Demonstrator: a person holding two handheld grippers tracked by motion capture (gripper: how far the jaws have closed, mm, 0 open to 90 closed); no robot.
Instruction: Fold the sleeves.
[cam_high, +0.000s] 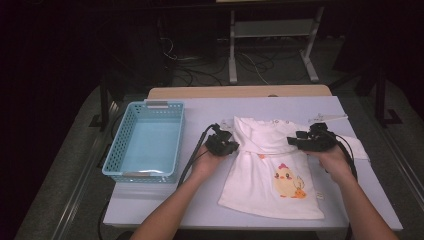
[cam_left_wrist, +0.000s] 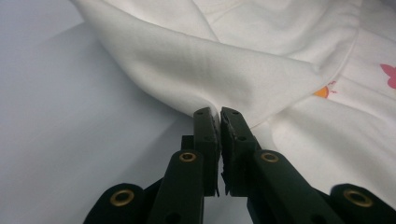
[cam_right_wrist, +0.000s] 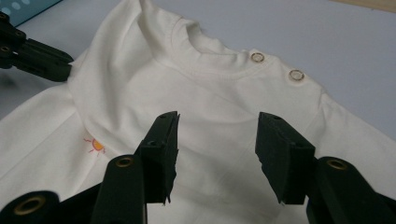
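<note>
Clearly left gripper (cam_left_wrist: 219, 116) jaws pinch the shirt (cam_high: 267, 170) fold, hiding its edge; right gripper (cam_right_wrist: 217, 140) jaws gape empty.

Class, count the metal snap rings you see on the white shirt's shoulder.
2: both on the shirt shoulder seam beside the collar, one nearer the neck, one farther out. Folded fabric may hide others.

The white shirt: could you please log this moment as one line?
left gripper: shut on white shirt, folded sleeve edge | right gripper: open above the chest | blue basket: left of the shirt
</note>
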